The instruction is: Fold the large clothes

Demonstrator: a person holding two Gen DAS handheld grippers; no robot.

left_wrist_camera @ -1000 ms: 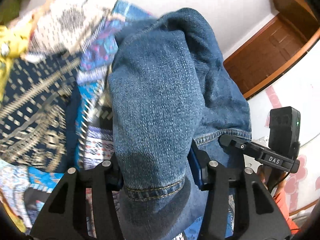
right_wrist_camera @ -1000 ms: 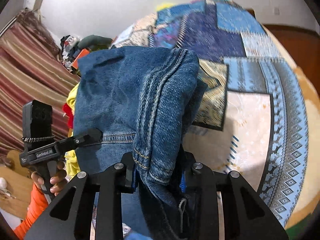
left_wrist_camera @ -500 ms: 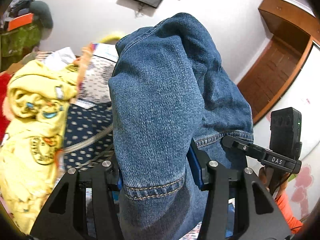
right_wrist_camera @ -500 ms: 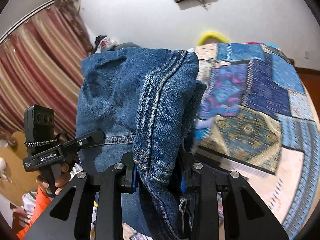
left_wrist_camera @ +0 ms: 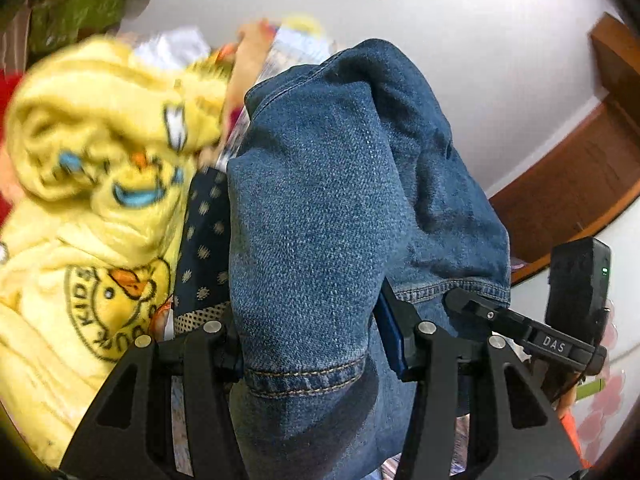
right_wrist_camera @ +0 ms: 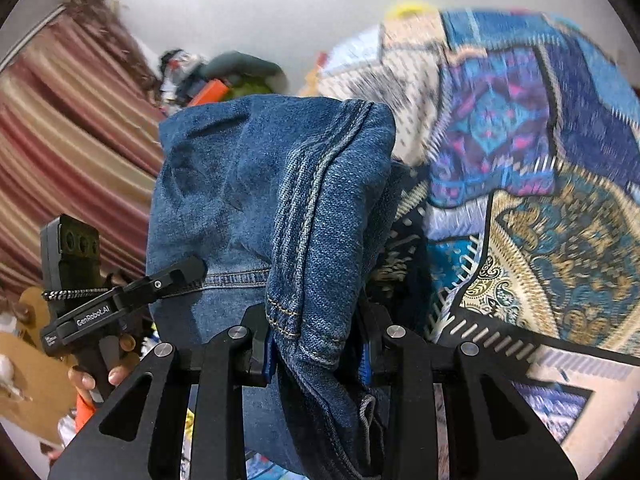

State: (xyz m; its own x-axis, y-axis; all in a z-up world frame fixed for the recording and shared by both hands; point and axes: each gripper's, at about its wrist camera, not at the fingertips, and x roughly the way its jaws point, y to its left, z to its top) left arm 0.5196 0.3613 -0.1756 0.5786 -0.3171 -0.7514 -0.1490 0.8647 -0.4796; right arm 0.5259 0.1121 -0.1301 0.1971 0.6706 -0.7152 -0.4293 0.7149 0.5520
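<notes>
Denim fills the centre of both wrist views: a pair of blue jeans (left_wrist_camera: 320, 216), gathered into a thick bundle and held off the surface. Your left gripper (left_wrist_camera: 316, 344) is clamped on a stitched hem at the lower centre of its frame, and your right gripper (right_wrist_camera: 316, 340) is pinched on another hemmed edge with a heavy side seam running up from it. Each gripper shows at the edge of the other's view, so your two hands are close together, side by side.

Compared with a second ago, both cameras first swung up toward the wall; now the right view has tipped back down onto the bed, while the left has turned toward the pile at its left. The grip on the cloth has not altered. This suggests you are carrying the jeans across or swinging them out to lay them flat; no fold looks made yet.

To the left of the left view lies a yellow fleece blanket (left_wrist_camera: 92, 208) printed with ducks, blurred by motion. On the right of the right view spreads a patchwork bedspread (right_wrist_camera: 532, 184) in blues, purples and gold, the likely folding surface. A white wall (left_wrist_camera: 460, 40) sits behind, striped red curtains (right_wrist_camera: 68, 148) at the left of the right view, and brown wooden furniture (left_wrist_camera: 572, 184) at the right of the left view.
</notes>
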